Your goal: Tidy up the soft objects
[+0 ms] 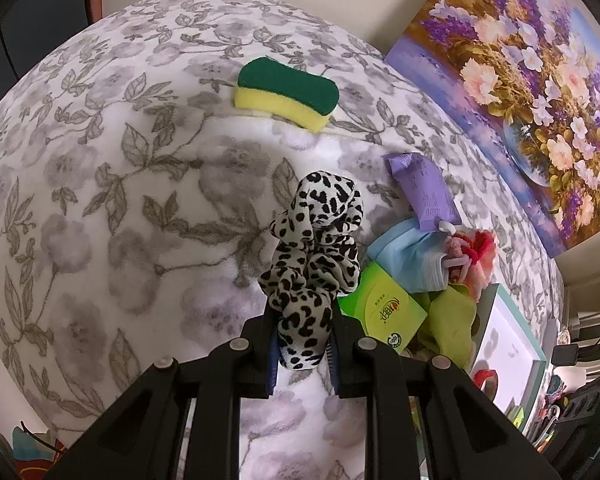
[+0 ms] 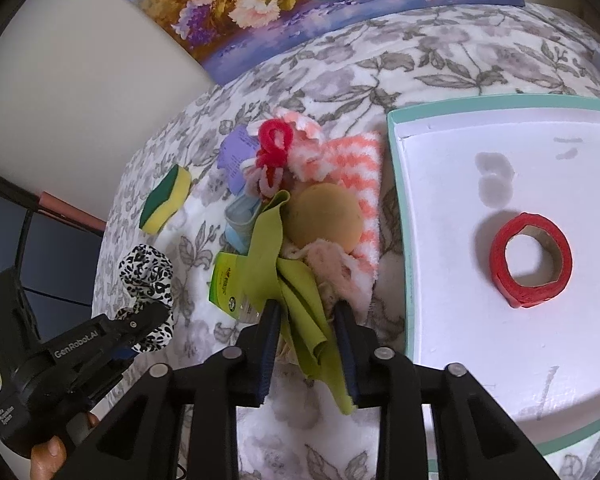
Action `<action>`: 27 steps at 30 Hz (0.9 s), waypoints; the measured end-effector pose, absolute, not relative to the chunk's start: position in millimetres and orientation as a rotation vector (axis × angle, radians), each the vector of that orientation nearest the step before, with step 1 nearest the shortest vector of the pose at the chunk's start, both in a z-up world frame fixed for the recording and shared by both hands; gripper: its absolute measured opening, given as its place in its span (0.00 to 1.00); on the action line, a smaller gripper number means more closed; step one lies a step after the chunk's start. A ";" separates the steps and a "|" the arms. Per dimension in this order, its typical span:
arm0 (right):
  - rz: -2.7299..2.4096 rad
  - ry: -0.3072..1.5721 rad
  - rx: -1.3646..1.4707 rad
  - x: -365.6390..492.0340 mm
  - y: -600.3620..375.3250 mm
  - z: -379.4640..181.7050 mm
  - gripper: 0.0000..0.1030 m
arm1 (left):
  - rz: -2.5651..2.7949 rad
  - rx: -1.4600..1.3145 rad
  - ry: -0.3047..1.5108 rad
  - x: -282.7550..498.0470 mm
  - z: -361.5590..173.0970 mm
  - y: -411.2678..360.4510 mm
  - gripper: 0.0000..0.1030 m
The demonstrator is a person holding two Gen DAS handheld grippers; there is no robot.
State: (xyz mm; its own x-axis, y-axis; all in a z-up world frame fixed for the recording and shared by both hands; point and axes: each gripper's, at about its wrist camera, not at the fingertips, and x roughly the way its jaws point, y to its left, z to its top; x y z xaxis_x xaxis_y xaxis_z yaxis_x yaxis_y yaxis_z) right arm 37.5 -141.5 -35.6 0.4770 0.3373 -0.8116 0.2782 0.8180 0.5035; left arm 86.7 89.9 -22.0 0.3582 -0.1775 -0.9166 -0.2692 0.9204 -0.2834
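- The left gripper (image 1: 302,354) holds the spotted scrunchie (image 1: 316,256) between its pads with the jaws nearly closed. The scrunchie hangs free above the flowered blanket (image 1: 100,200), probably so it can be carried away from the heap.
- The right gripper (image 2: 310,354) has the green cloth (image 2: 300,300) between its jaws. The pads stand a little apart from it, so it looks more loose than clamped (I judge the grip is being released or not yet made).
- The heap lies beside the left edge of the white tray (image 2: 396,200): a striped towel (image 2: 356,164), a tan ball (image 2: 326,216), a red pipe cleaner (image 2: 274,146) and a green packet (image 2: 230,280).
- In the tray lies only a red tape roll (image 2: 532,260), so the sorting seems early.
- The sponge (image 1: 286,94) rests apart, toward the far edge of the blanket.
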 end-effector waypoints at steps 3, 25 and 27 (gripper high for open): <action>0.036 1.087 0.620 37.3 -141.0 -32.0 0.09 | 0.062 -0.422 1.212 86.3 -21.7 89.6 0.20; 0.204 0.841 0.642 21.2 -138.2 43.1 0.06 | 0.036 -0.403 1.146 79.5 -2.0 89.7 0.20; 0.189 0.885 0.632 24.6 -136.8 34.7 0.06 | 0.035 -0.398 1.150 79.6 -2.7 89.1 0.20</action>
State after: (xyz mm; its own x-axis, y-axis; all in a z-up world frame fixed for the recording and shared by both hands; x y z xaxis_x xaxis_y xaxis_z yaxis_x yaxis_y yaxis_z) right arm 24.6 -136.8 34.7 0.6309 0.4049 -0.6619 0.0997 0.8037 0.5867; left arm 79.6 89.1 -2.7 0.4161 -0.1749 -0.8923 -0.2290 0.9296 -0.2890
